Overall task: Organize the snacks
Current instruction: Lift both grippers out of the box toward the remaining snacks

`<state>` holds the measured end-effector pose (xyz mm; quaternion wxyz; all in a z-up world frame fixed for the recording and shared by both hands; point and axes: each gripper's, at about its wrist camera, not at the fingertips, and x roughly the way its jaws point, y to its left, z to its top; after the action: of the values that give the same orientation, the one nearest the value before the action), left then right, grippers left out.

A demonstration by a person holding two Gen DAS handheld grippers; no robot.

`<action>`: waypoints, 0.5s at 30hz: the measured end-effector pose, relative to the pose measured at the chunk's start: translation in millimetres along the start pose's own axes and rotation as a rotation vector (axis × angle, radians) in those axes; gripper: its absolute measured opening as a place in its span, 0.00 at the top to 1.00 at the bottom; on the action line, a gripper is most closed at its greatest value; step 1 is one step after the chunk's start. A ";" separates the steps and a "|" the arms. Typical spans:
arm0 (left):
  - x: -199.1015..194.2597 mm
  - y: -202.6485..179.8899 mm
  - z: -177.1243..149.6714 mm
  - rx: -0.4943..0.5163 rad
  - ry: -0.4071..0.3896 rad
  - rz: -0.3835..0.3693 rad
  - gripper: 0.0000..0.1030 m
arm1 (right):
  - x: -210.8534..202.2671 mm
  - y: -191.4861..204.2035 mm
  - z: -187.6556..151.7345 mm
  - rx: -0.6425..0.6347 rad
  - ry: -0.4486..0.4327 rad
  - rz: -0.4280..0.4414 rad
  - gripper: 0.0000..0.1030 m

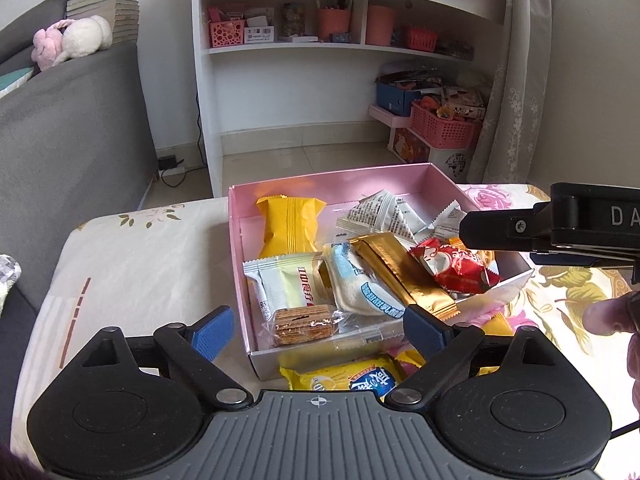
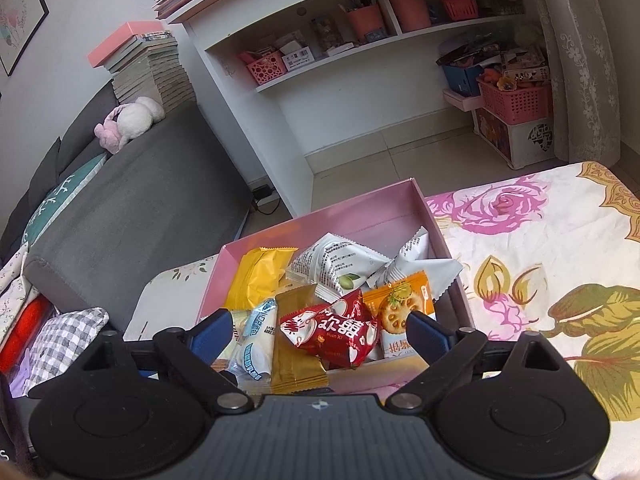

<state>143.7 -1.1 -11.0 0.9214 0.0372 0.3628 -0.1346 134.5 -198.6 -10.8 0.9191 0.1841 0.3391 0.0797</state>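
A pink box [image 1: 236, 216] [image 2: 436, 232] on the flowered cloth holds several snack packets. Among them are a yellow one [image 1: 290, 226] [image 2: 258, 276], a gold one [image 1: 400, 272] [image 2: 296, 344], a red one [image 1: 456, 266] [image 2: 332, 332], white ones [image 1: 380, 212] and a clear cracker pack [image 1: 304, 322]. My left gripper [image 1: 318, 330] hangs open over the box's near edge, gripping nothing. My right gripper [image 2: 320, 330] is open above the red packet, its pads clear of it. Its black fingers [image 1: 504, 226] reach in from the right. A yellow packet [image 1: 344, 378] lies outside the box.
The flowered cloth [image 2: 540, 248] covers the table to the right of the box. A grey sofa [image 1: 72, 140] stands close on the left, and a white shelf unit [image 1: 280, 92] behind. Pink baskets [image 2: 516, 100] sit on the floor at back right. A hand [image 1: 612, 316] shows at the right edge.
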 end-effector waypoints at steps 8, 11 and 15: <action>-19.9 12.0 -12.7 0.015 0.004 0.006 0.05 | -17.2 3.2 -10.2 -0.065 0.008 -0.002 0.08; -26.9 18.2 -17.5 0.013 0.003 0.006 0.05 | -23.6 3.1 -13.6 -0.094 0.008 -0.006 0.08; -35.1 29.6 -23.7 -0.004 0.003 -0.003 0.04 | -31.0 -0.7 -17.3 -0.110 0.011 -0.017 0.07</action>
<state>111.6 39.0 -5.4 0.9206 0.0350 0.3647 -0.1349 99.8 -202.8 -4.8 0.9266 0.1300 0.3408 0.0912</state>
